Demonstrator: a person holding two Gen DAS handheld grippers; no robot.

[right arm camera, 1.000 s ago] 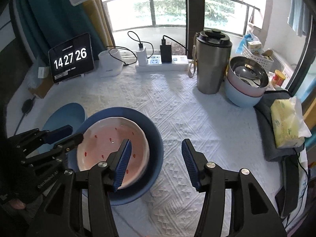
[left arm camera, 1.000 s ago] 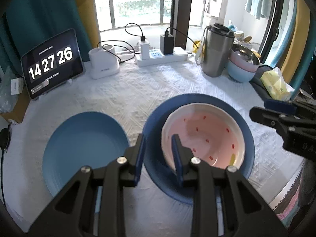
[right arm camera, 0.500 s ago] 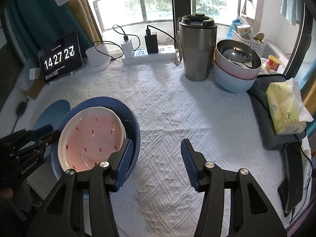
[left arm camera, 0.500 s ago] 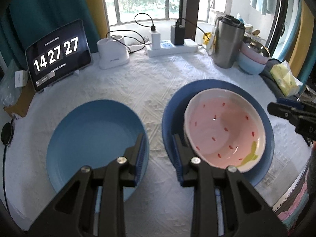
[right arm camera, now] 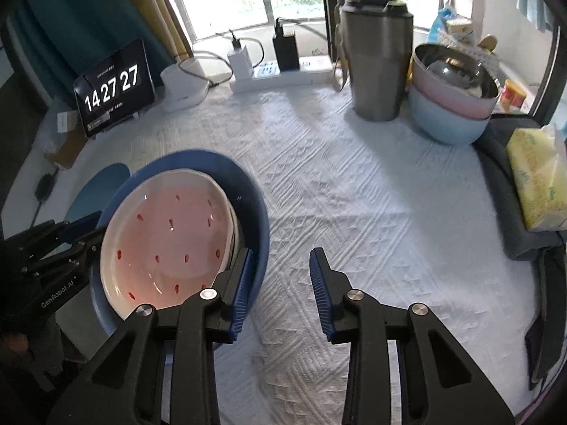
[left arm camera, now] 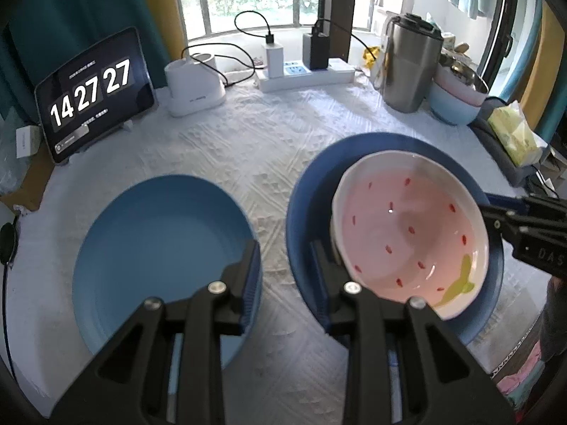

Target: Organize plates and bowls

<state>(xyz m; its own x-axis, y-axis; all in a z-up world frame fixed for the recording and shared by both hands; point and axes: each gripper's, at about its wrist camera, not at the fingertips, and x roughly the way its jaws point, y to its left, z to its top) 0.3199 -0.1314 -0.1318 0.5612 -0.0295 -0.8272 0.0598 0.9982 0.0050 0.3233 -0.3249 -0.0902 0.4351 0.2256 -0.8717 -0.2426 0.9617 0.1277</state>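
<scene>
A pink bowl (left arm camera: 407,226) with red specks lies in a dark blue plate (left arm camera: 308,191) on the white cloth. A light blue plate (left arm camera: 159,248) lies to its left. My left gripper (left arm camera: 285,248) hovers at the dark plate's left rim, narrowly open, with the rim and bare cloth showing in the gap. In the right wrist view my right gripper (right arm camera: 280,258) is at the dark blue plate's (right arm camera: 248,191) right rim. Its jaws are closing, with the left finger over the rim and cloth still visible between the pads. The pink bowl (right arm camera: 170,233) is untouched.
At the back stand a tablet clock (left arm camera: 92,88), a white holder (left arm camera: 193,88), a power strip (right arm camera: 283,71) with cables and a steel jug (right arm camera: 375,60). Stacked pastel bowls (right arm camera: 450,117) are at the back right. A tissue pack (right arm camera: 535,184) lies on dark cloth at the right.
Both grippers have come down closer to the dark blue plate's two sides. The right jaws have narrowed. The plates and bowl lie where they were.
</scene>
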